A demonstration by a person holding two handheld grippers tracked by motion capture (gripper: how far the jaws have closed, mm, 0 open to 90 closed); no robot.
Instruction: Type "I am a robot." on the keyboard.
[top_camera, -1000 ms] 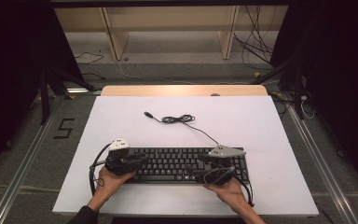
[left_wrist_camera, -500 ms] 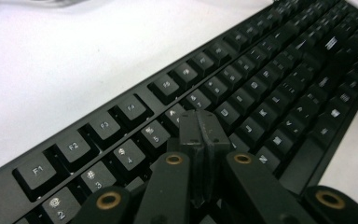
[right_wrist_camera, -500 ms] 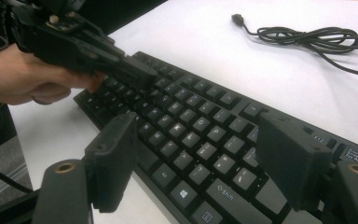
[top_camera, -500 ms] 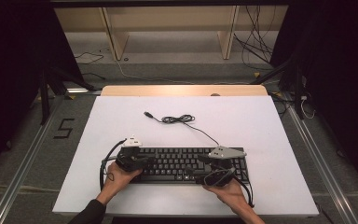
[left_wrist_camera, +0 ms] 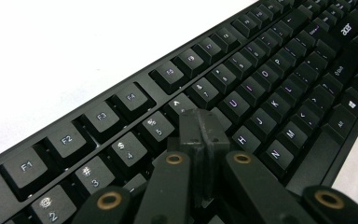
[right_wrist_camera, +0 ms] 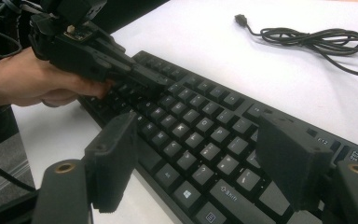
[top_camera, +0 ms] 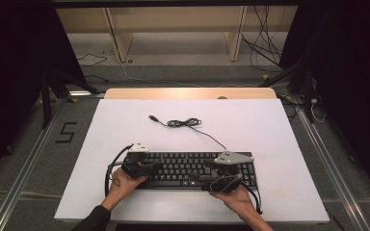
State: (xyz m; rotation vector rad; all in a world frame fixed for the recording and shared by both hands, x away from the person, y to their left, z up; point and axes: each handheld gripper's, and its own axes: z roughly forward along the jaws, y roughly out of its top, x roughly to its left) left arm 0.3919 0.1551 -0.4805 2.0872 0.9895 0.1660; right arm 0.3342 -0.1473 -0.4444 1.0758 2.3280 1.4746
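Shifted inward since the earlier frames, the left hand [top_camera: 124, 185] has carried its tool from the keyboard's left end to a spot over the left-hand letter keys, dropping a little on the way. The right hand [top_camera: 234, 196] sits where it was, at the near edge on the right side.

The table [top_camera: 279, 130], white-topped, carries the black keyboard [top_camera: 192, 168] close to its near edge, lying square to the person. Its cable [top_camera: 185, 123] runs off the back edge and coils loosely farther up the table, plug end free.

On the left gripper [left_wrist_camera: 200, 128], the jaws have just been closing and now stand pressed together with nothing between them; in the left gripper view the joined tips point down at the keys around the number row and the letters below it. Whether the tips already rest on a key or hover just above it I cannot quite tell, since they hide the key beneath.

The right gripper [right_wrist_camera: 200, 158] has its jaws spread wide, held over the lower right keys, gripping nothing.

Jaws closed into one blunt tip over the keys suggest a key press with the left tool is the step in hand, the right waiting.
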